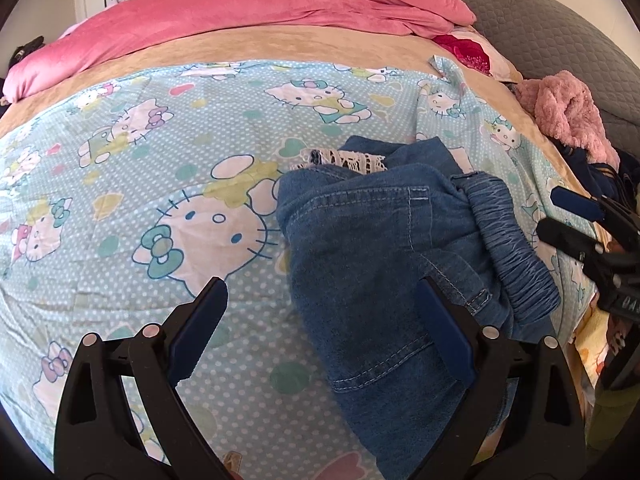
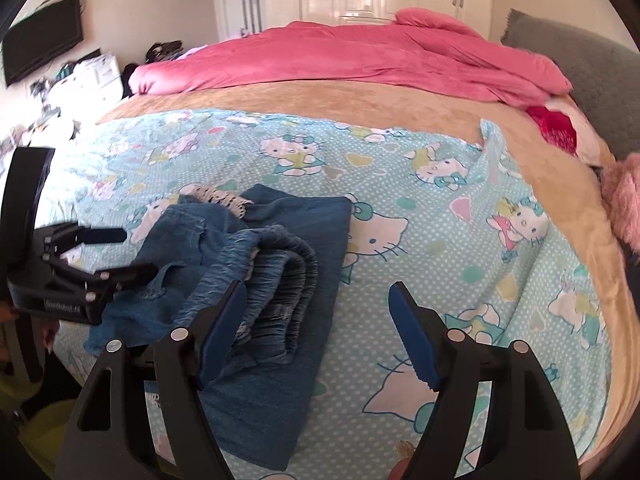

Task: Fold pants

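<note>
Blue denim pants [image 1: 384, 248] lie in a folded bundle on the light blue cartoon-cat sheet [image 1: 160, 184], with the gathered elastic waistband [image 1: 508, 240] on top and a bit of white lace at the far end. In the right wrist view the pants [image 2: 276, 272] sit left of centre, on the sheet [image 2: 440, 216]. My left gripper [image 1: 324, 300] is open and empty, with its right finger over the denim. My right gripper [image 2: 316, 300] is open and empty, its left finger over the waistband [image 2: 280, 280]. Each gripper shows in the other's view: the right one [image 1: 568, 216], the left one [image 2: 132, 252].
A pink duvet [image 1: 248, 12] lies bunched across the far side of the bed over a tan blanket [image 1: 240, 46]. A fluffy pink garment [image 1: 568, 112] and dark clothes lie at the right edge by a grey headboard [image 1: 552, 28]. A TV [image 2: 44, 40] and cluttered shelves stand on the left.
</note>
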